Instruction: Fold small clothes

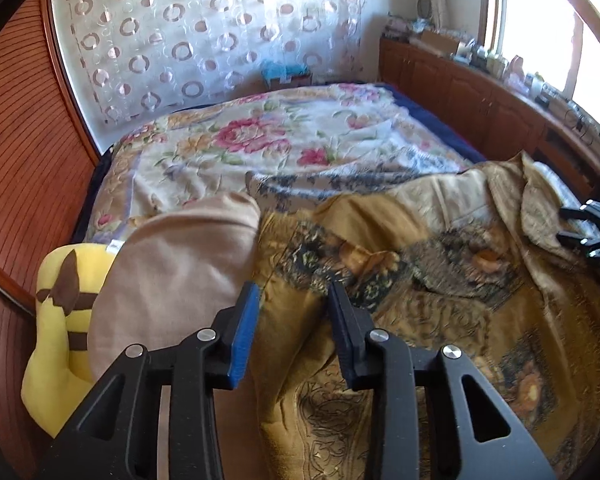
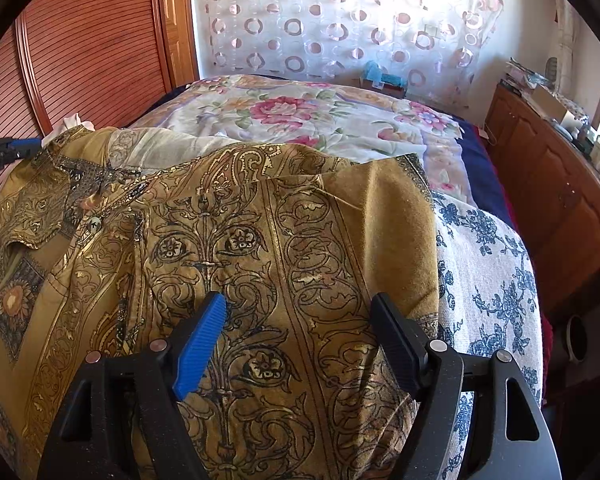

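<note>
Left wrist view: mustard-gold printed cotton shirt (image 1: 400, 264) spread rumpled across the bed, just right of a beige rounded cushion (image 1: 172, 276); left gripper (image 1: 294, 300) half-spread over a raised fold, pinching nothing visibly. Right wrist view: same shirt (image 2: 260, 240) lying open, button showing, no fold made; right gripper (image 2: 300, 308) jaws wide, holding nothing. Folding apparently barely begun.

Bright daylight through curtain (image 1: 204, 32) and blown-out window (image 1: 540, 12) upper right; fisheye bending at edges, dark corners, slight blur on shirt (image 1: 380, 264).
</note>
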Demonstrator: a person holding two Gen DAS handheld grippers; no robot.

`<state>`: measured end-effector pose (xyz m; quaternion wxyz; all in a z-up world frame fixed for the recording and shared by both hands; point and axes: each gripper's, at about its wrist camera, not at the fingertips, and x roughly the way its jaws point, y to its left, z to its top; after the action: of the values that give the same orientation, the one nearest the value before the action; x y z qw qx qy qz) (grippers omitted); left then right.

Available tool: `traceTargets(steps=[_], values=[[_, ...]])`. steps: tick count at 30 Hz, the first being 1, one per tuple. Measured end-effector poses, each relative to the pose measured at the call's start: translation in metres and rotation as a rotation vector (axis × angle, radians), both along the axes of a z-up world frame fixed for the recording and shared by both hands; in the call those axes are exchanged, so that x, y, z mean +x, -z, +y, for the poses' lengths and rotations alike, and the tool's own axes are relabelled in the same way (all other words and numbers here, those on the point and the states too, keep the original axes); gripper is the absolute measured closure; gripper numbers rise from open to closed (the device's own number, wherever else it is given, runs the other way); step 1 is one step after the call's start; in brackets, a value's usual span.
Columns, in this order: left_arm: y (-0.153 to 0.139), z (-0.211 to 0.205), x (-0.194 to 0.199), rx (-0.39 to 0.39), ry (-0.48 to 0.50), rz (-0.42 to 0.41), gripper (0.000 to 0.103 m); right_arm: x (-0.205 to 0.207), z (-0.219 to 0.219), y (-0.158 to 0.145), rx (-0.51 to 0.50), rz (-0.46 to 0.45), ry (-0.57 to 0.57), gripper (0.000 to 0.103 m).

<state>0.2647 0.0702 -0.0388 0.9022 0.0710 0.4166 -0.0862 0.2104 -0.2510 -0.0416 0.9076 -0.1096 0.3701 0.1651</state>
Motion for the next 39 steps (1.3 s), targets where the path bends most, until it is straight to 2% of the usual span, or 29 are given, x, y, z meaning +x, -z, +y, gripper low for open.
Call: traceTargets(steps=[4,10,12,13,15,17,21,24,29,32,35,36,38,39], values=[[0.004,-0.007,-0.003,0.033,0.004,0.001,0.054,0.000,0.000,0.000,0.000,0.000,0.000,0.026],[0.013,-0.017,-0.006,0.157,0.026,-0.005,0.053,0.000,0.000,0.000,0.001,0.000,-0.001,0.026],[0.013,-0.019,-0.010,0.172,0.045,-0.020,0.075,0.000,0.000,0.000,0.000,0.000,-0.001,0.026],[0.012,-0.019,-0.011,0.172,0.057,-0.018,0.079,0.000,0.000,0.000,0.000,0.000,-0.001,0.026],[0.011,-0.023,-0.013,0.187,0.082,-0.010,0.097,-0.001,0.000,0.000,0.001,0.000,-0.001,0.026],[0.007,-0.026,-0.016,0.206,0.091,-0.021,0.099,-0.001,-0.001,-0.001,0.000,0.000,-0.001,0.026],[-0.014,-0.010,-0.019,0.180,0.020,-0.105,0.100,-0.001,-0.001,-0.001,0.000,-0.001,-0.002,0.026],[-0.033,0.017,-0.019,0.119,-0.073,-0.165,0.100,-0.001,-0.001,-0.001,0.000,-0.001,-0.002,0.026],[-0.024,0.039,-0.011,0.096,-0.130,-0.152,0.100,-0.001,-0.001,-0.001,0.000,-0.001,-0.002,0.026],[-0.018,0.043,-0.010,0.045,-0.136,-0.137,0.100,-0.001,-0.001,-0.001,0.000,-0.002,-0.002,0.026],[-0.022,0.043,-0.014,0.023,-0.147,-0.156,0.098,-0.001,-0.001,-0.001,0.000,-0.002,-0.002,0.026],[-0.023,0.043,-0.015,0.022,-0.149,-0.161,0.082,-0.001,-0.001,-0.001,0.000,-0.002,-0.002,0.026],[-0.029,0.042,-0.018,0.010,-0.144,-0.188,0.061,-0.001,-0.001,-0.001,0.000,-0.002,-0.002,0.025],[-0.032,0.042,-0.020,-0.002,-0.136,-0.203,0.060,-0.001,-0.001,-0.001,0.000,-0.002,-0.002,0.025]])
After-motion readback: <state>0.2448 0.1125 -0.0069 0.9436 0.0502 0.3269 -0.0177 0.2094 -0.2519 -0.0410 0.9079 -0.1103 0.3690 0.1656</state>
